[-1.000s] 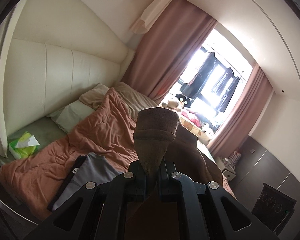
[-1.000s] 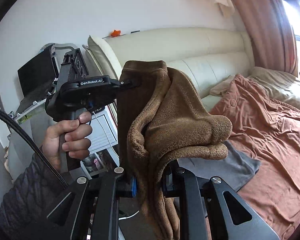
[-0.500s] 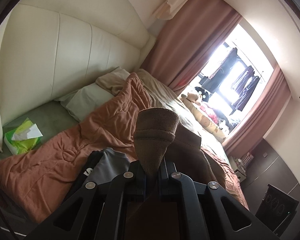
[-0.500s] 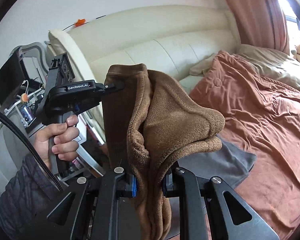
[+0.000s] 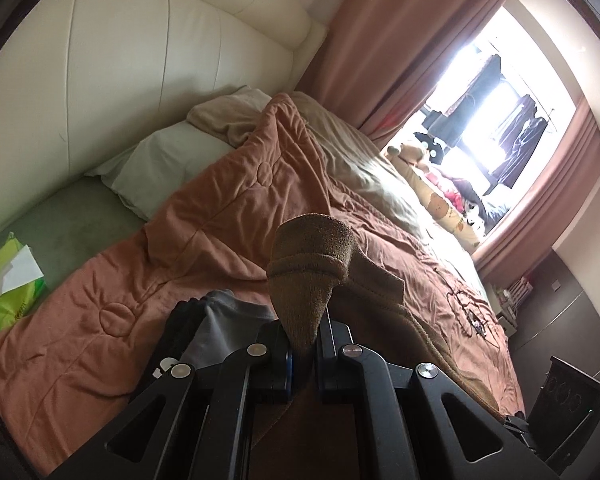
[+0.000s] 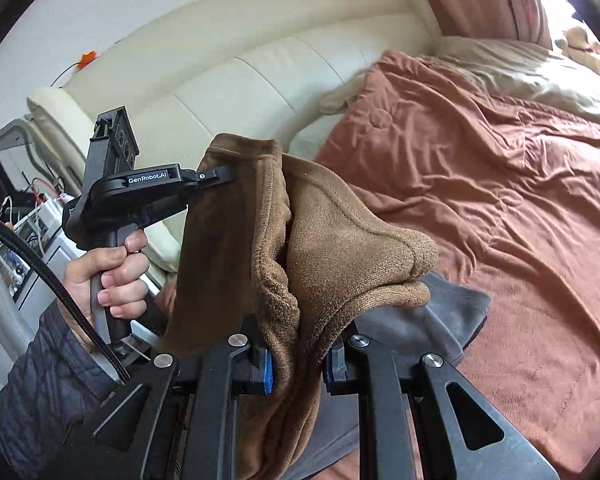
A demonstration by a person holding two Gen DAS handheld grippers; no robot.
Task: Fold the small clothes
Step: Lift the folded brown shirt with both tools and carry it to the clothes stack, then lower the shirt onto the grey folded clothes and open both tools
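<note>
Right wrist view: right gripper (image 6: 298,364) and, centre-left, left gripper (image 6: 220,174) each clamp an edge of the brown fleece garment (image 6: 332,248), held aloft, probably to spread it over the quilt (image 6: 500,168).

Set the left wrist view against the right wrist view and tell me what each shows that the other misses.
Only the left wrist view shows the bright window, the soft toys under it and a green tissue pack.

Only the right wrist view shows the person's hand gripping the left gripper from outside, and a cluttered shelf.

Both show the brown fleece garment, clamped by each gripper, the pink quilt, the grey garment and the cream headboard.
</note>
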